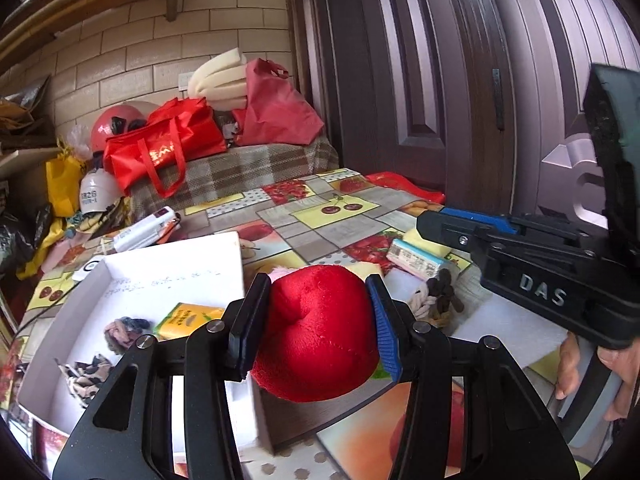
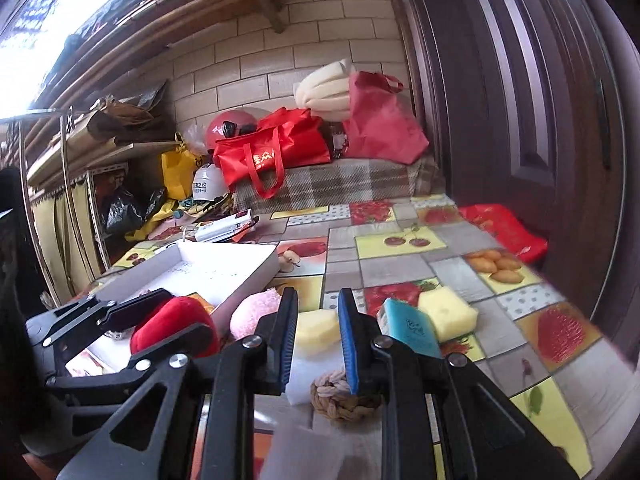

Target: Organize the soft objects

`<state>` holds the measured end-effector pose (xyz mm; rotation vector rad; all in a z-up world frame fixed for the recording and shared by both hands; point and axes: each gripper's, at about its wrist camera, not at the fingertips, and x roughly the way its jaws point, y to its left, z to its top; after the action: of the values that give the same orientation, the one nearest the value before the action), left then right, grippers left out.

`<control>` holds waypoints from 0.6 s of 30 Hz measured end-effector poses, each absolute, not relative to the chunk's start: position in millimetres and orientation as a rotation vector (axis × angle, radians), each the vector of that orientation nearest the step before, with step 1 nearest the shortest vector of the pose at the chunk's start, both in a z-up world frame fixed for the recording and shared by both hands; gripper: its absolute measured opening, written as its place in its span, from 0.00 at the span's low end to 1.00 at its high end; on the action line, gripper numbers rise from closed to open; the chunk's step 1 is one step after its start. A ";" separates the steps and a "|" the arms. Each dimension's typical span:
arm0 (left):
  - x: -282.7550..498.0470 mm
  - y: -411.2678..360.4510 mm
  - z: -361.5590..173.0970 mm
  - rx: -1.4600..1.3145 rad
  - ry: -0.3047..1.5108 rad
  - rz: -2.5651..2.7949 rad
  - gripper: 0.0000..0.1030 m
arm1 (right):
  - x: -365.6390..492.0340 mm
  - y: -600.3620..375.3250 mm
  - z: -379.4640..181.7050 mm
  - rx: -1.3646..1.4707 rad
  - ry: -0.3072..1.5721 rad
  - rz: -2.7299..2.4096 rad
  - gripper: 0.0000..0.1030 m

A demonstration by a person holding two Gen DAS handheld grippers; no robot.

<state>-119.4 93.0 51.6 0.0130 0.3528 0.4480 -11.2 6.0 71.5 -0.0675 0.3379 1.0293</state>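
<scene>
1. Left tool [image 1: 318, 320] is clamped on the red plush toy [image 1: 320, 332], black pad on one flank, blue pad on the other.
2. The toy hangs just right of the white box [image 1: 168, 276], which sits at nine o'clock from it on the counter [image 1: 320, 216].
3. Right tool [image 2: 318, 340] has its pads drawn as near together as they go, nothing between them, above the rope knot [image 2: 340, 396].
4. Yellow sponge [image 2: 448, 312] lies at one o'clock from that tool, pink fluffy toy [image 2: 254, 312] at ten.

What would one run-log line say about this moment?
left tongs: shut on red plush toy beside white box | right tongs: shut, holding nothing, above rope knot | waiting: sponges
</scene>
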 end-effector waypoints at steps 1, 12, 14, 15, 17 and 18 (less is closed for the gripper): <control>-121.4 93.3 51.7 0.015 0.352 0.454 0.47 | -9.5 8.1 69.6 -0.053 0.353 1.036 0.19; -172.4 131.1 51.7 0.014 0.329 0.614 0.47 | -54.9 58.2 62.8 -0.187 0.302 1.156 0.19; -180.5 145.1 51.4 -0.013 0.323 0.649 0.47 | -62.3 68.4 62.7 -0.199 0.301 1.177 0.19; -184.0 152.9 51.0 -0.030 0.319 0.666 0.47 | -64.1 72.8 62.6 -0.204 0.301 1.184 0.19; -189.6 165.3 50.9 -0.049 0.308 0.701 0.47 | -68.6 80.9 62.6 -0.212 0.297 1.194 0.19; -192.5 170.7 51.1 -0.049 0.300 0.721 0.47 | -70.2 84.3 62.4 -0.214 0.295 1.198 0.19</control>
<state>-192.5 170.7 51.1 -0.0488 0.3001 0.7209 -70.2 84.3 62.4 -0.2141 0.2949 1.1980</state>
